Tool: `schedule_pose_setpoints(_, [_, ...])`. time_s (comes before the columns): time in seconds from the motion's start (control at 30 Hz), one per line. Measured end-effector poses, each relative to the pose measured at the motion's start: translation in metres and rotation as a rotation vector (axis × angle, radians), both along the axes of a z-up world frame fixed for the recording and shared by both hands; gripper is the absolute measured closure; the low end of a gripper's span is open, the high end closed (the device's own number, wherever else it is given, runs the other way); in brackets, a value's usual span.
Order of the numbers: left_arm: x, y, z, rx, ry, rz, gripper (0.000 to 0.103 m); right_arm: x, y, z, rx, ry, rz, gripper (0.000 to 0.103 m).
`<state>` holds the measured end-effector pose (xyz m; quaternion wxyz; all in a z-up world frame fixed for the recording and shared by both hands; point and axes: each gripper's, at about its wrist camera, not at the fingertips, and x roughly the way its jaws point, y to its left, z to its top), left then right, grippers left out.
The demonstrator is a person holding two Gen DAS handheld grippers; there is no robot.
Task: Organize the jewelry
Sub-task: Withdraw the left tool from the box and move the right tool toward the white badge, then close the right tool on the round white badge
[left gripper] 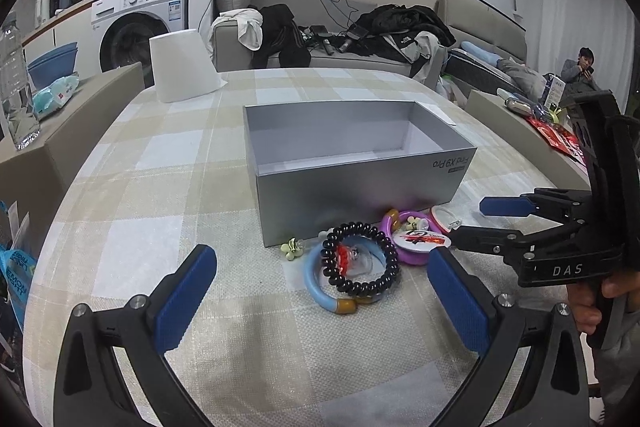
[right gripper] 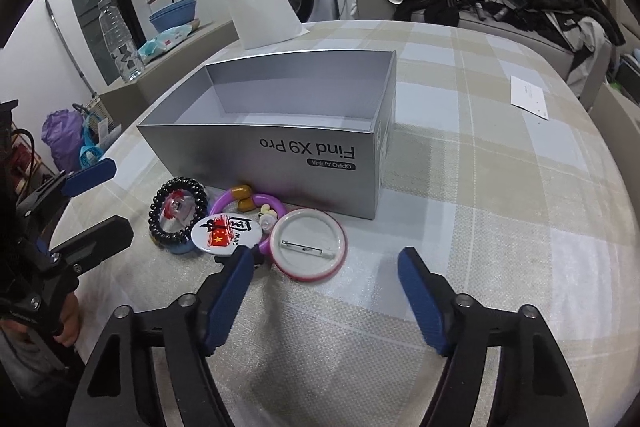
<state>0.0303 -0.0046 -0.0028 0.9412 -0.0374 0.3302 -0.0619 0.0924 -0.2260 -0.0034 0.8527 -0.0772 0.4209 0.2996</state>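
Observation:
An open grey phone box (left gripper: 356,191) (right gripper: 280,163) stands empty on the checked tablecloth. In front of it lies a jewelry pile: a black bead bracelet (left gripper: 362,257) (right gripper: 178,213), a blue bangle (left gripper: 320,287), a purple bangle (left gripper: 390,227) (right gripper: 250,201), a printed round badge (left gripper: 422,239) (right gripper: 224,233), a face-down badge (right gripper: 308,245) and a small flower clip (left gripper: 292,248). My left gripper (left gripper: 320,291) is open, its jaws either side of the bracelets. My right gripper (right gripper: 324,267) is open just before the face-down badge; it also shows in the left wrist view (left gripper: 472,223).
A white paper roll (left gripper: 184,67) (right gripper: 266,17) stands behind the box. A paper slip (right gripper: 530,95) lies at the table's right. A water bottle (right gripper: 118,41) and blue basins (right gripper: 174,13) are on the left ledge. A sofa with clothes is behind.

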Motion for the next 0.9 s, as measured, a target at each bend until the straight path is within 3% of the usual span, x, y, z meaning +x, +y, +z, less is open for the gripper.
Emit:
schedule_pose_setpoints(0.43, [0.002, 0.0, 0.0, -0.001, 0.006, -0.004, 0.001, 0.002, 0.007, -0.002, -0.071, -0.024, 0.007, 0.034])
schedule_pose_setpoints(0.5, [0.002, 0.0, 0.0, -0.001, 0.007, -0.004, 0.001, 0.002, 0.011, -0.002, -0.082, -0.035, 0.014, 0.04])
schedule_pose_setpoints(0.67, [0.002, 0.001, 0.0, -0.001, 0.006, -0.006, 0.001, 0.003, 0.014, -0.003, -0.08, -0.042, 0.027, 0.043])
schedule_pose_setpoints(0.9, [0.002, 0.0, -0.001, -0.002, 0.008, -0.004, 0.001, 0.002, 0.015, -0.002, -0.078, -0.05, 0.048, 0.065])
